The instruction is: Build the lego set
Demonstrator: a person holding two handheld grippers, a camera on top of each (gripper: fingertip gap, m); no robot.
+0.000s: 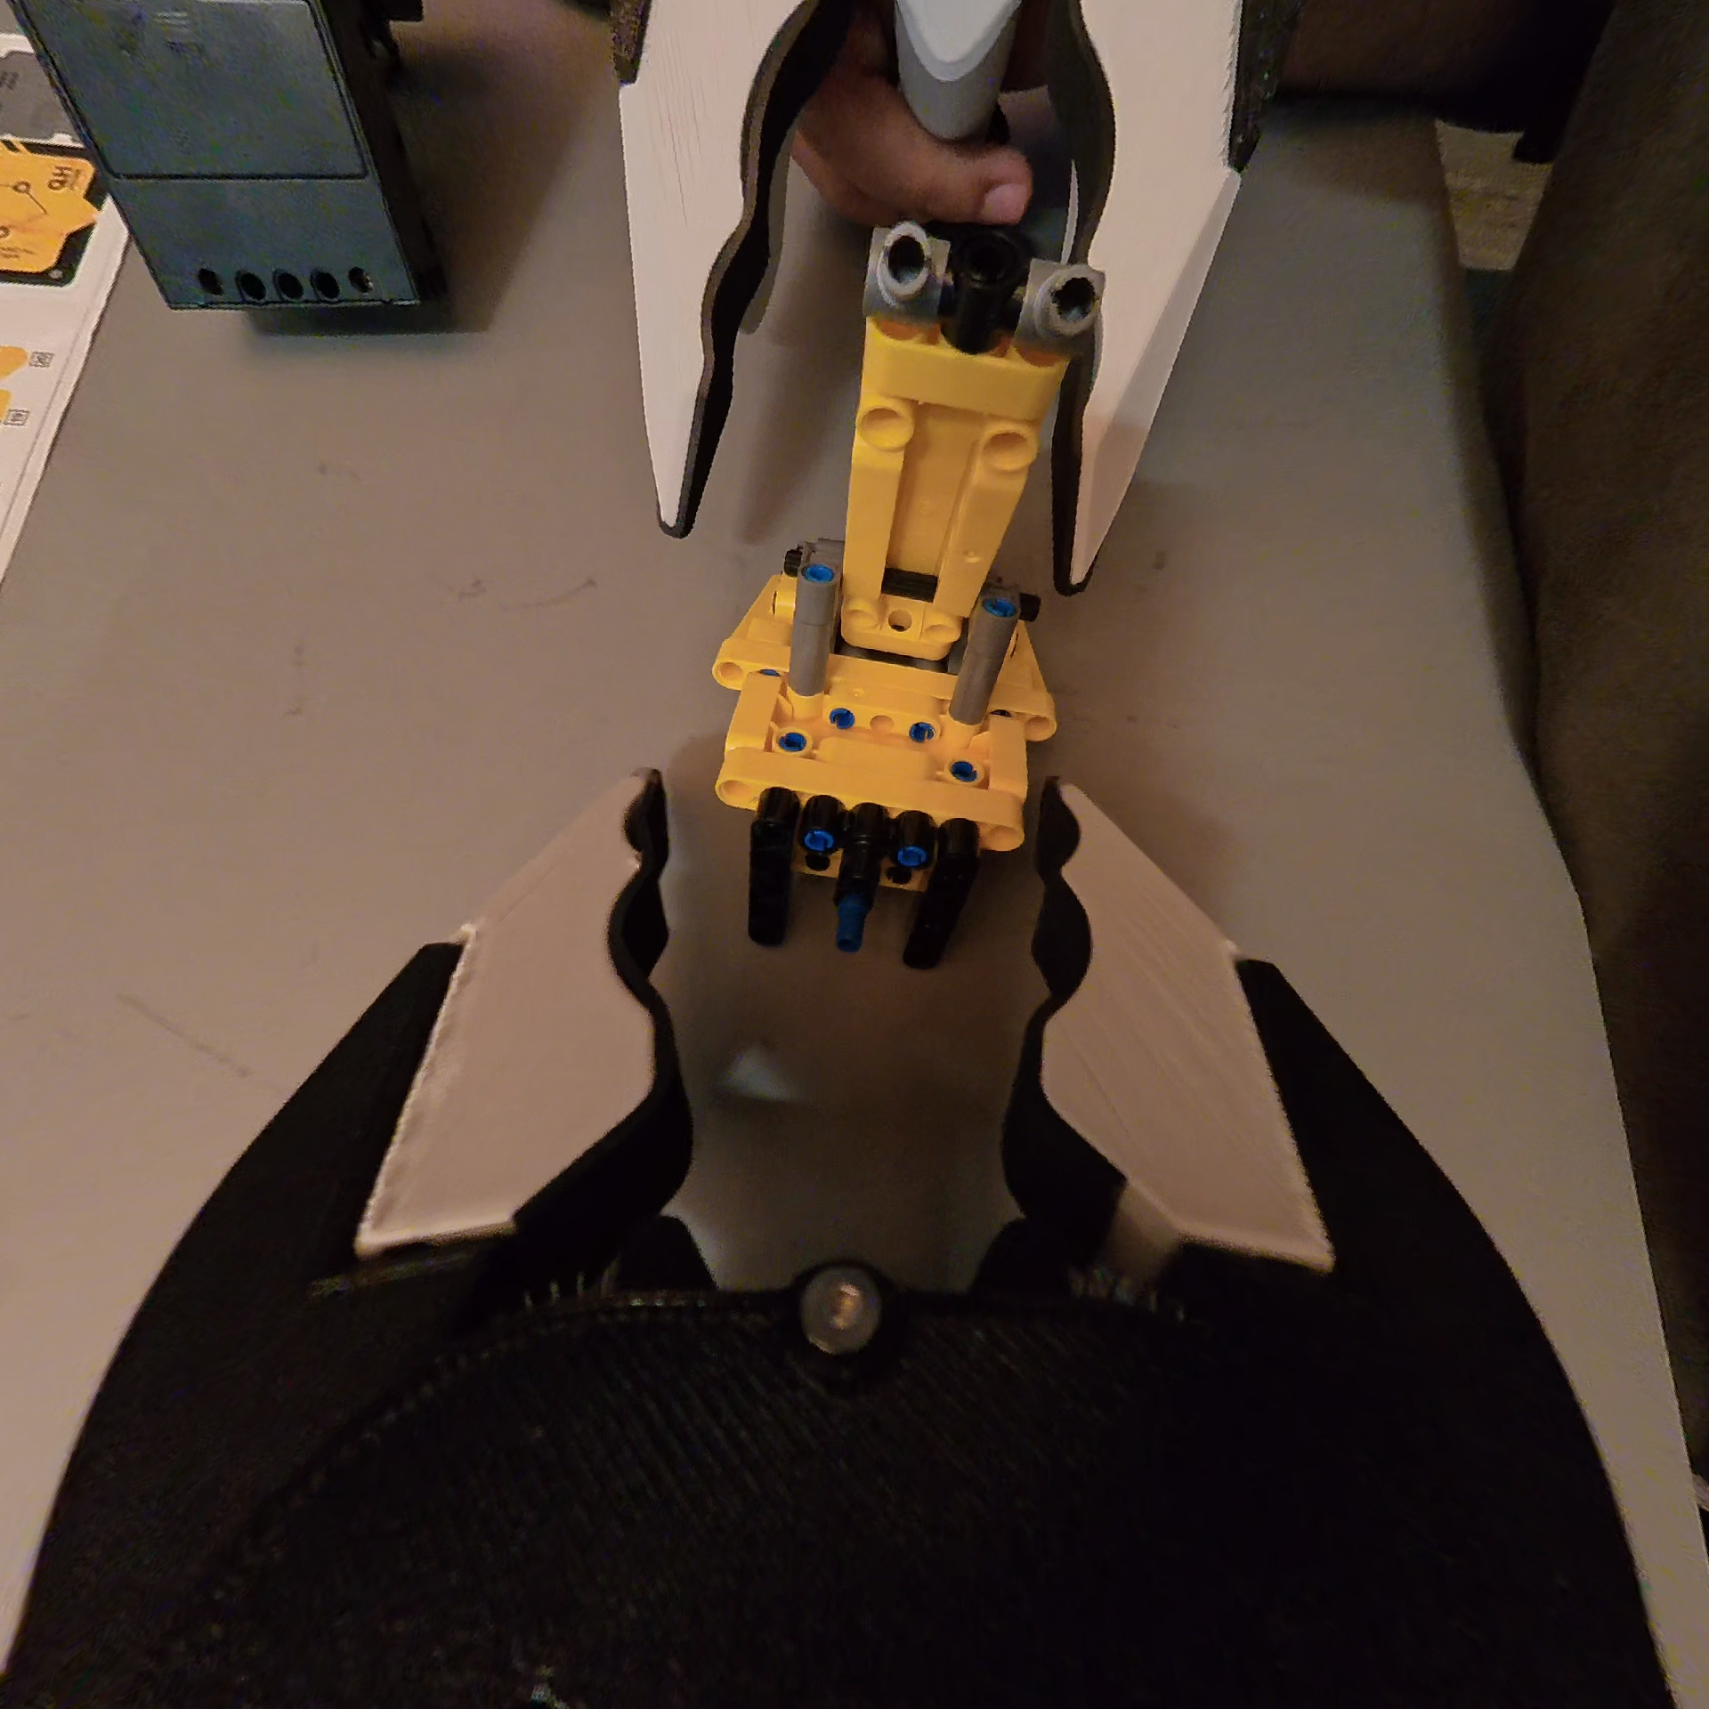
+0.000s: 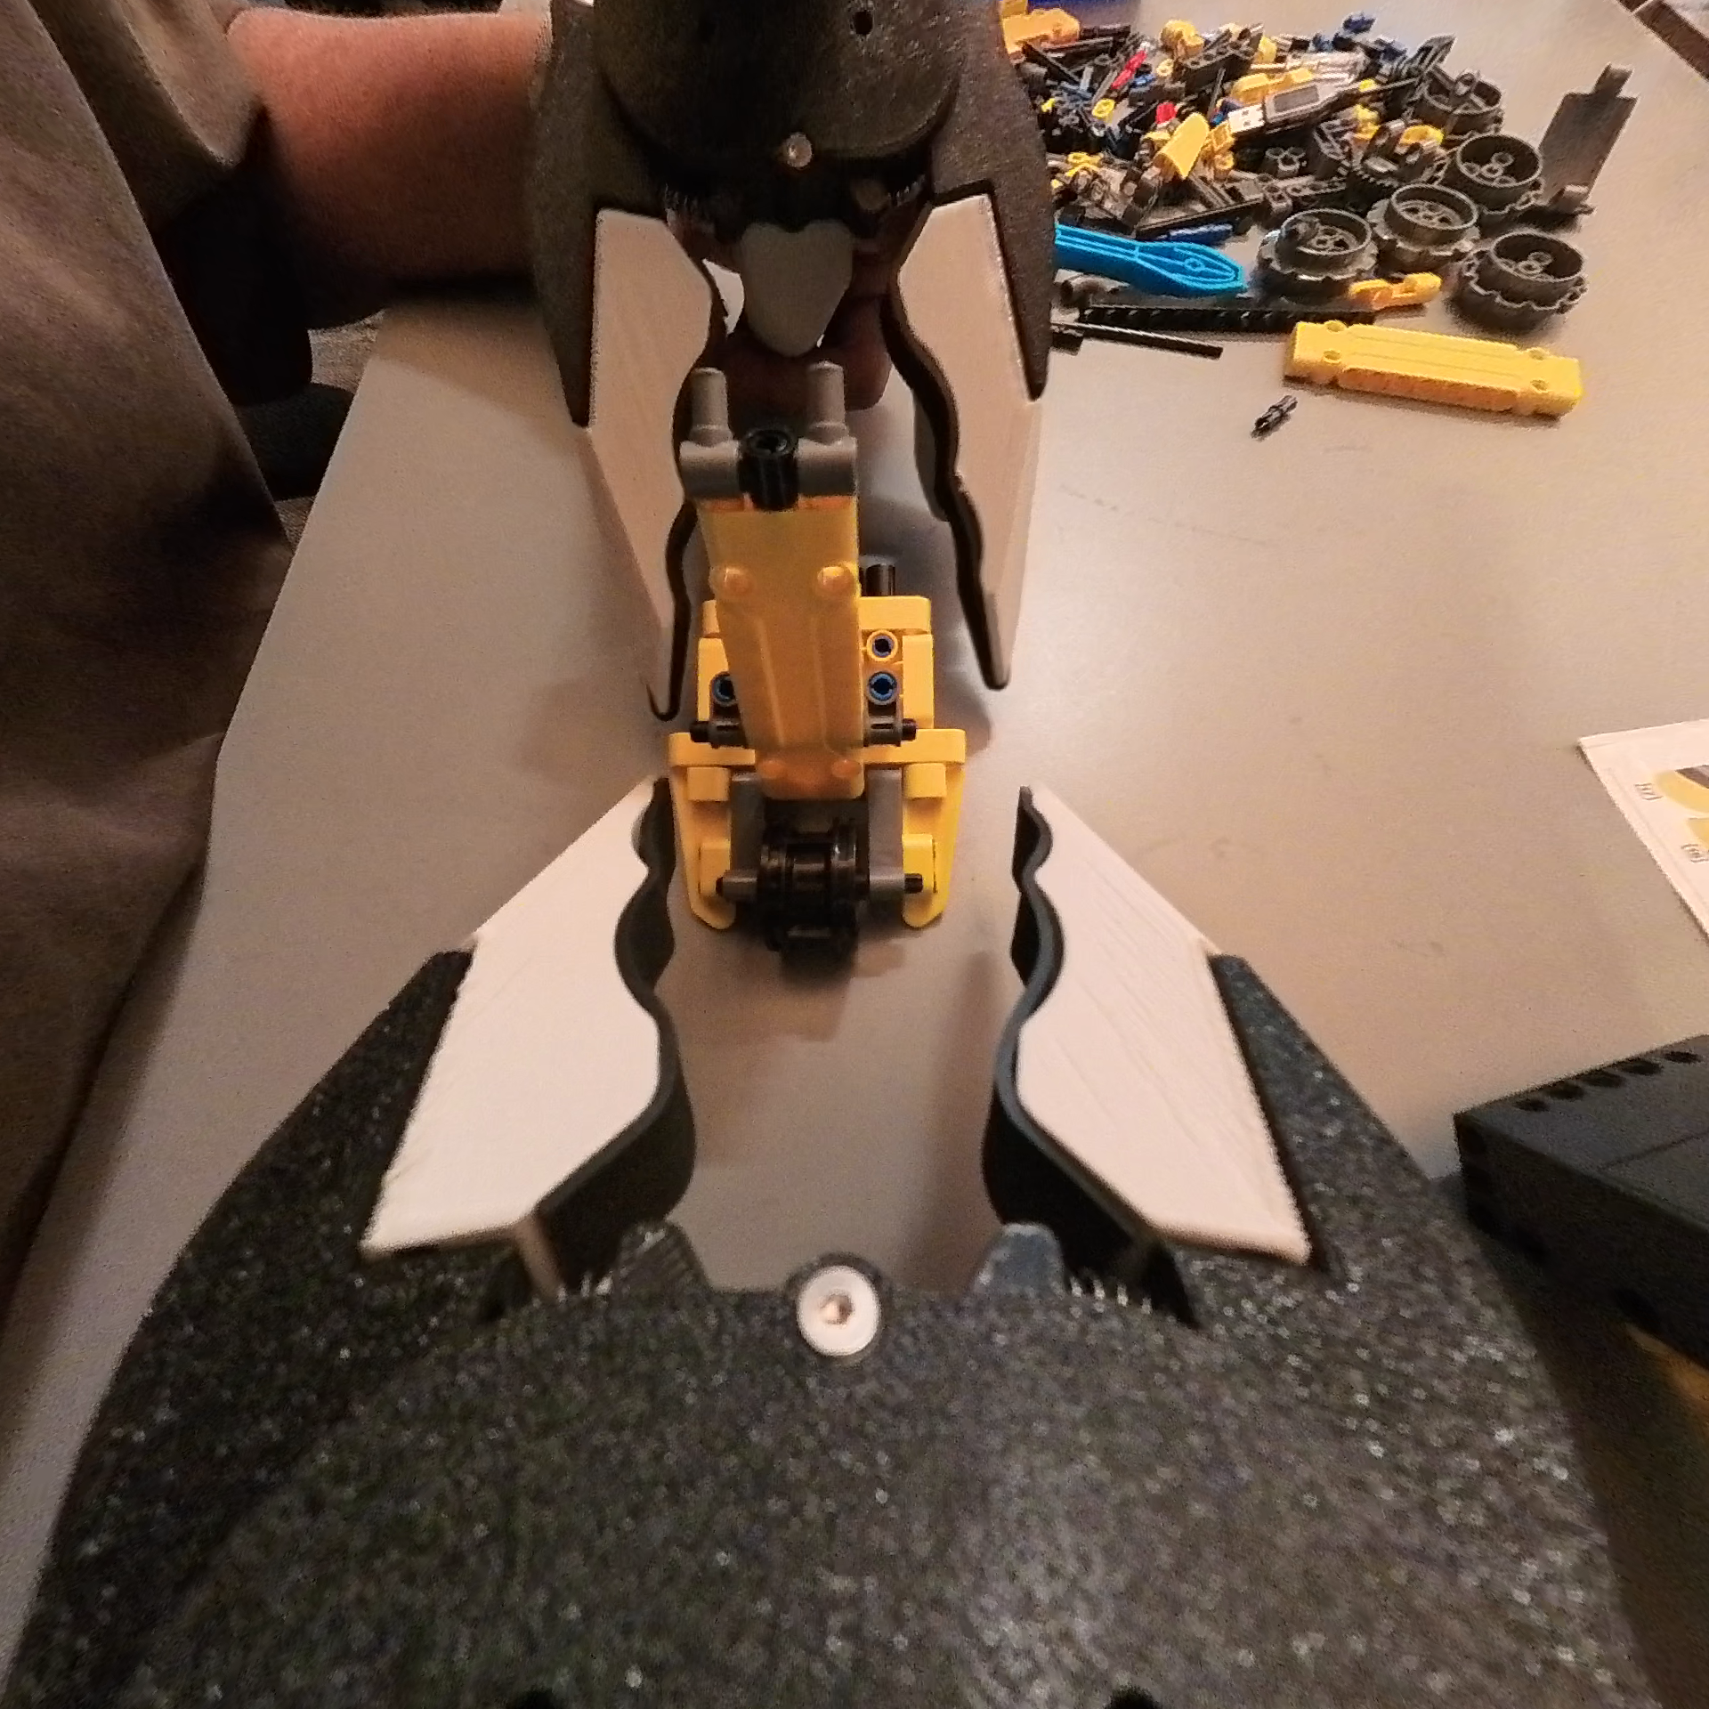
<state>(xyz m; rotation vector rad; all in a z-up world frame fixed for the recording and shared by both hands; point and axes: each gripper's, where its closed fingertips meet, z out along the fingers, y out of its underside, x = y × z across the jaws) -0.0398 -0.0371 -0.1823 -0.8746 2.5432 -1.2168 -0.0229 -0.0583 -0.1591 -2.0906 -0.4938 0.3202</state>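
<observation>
A yellow brick-built model (image 1: 888,731) with grey posts, blue pins and black prongs stands on the grey table (image 1: 324,740) between my two grippers, which face each other. My left gripper (image 1: 851,795) is open, with its fingertips on either side of the model's black-pronged end. My right gripper (image 1: 874,555) is open and straddles the model's long yellow arm. In the right wrist view the model (image 2: 786,666) lies between the tips of my right gripper (image 2: 842,795), and my left gripper (image 2: 828,698) stands open beyond it. Neither gripper clamps the model.
A dark grey box (image 1: 250,157) and a printed booklet (image 1: 37,277) lie at the far left; both also show in the right wrist view, box (image 2: 1591,1184) and booklet (image 2: 1655,814). A pile of loose parts (image 2: 1295,139) with black wheels (image 2: 1480,213) and a long yellow beam (image 2: 1433,379) lies at the back right. A person's arm (image 2: 370,185) is at the left. The tips of one gripper are about 5 cm away from the tips of the other.
</observation>
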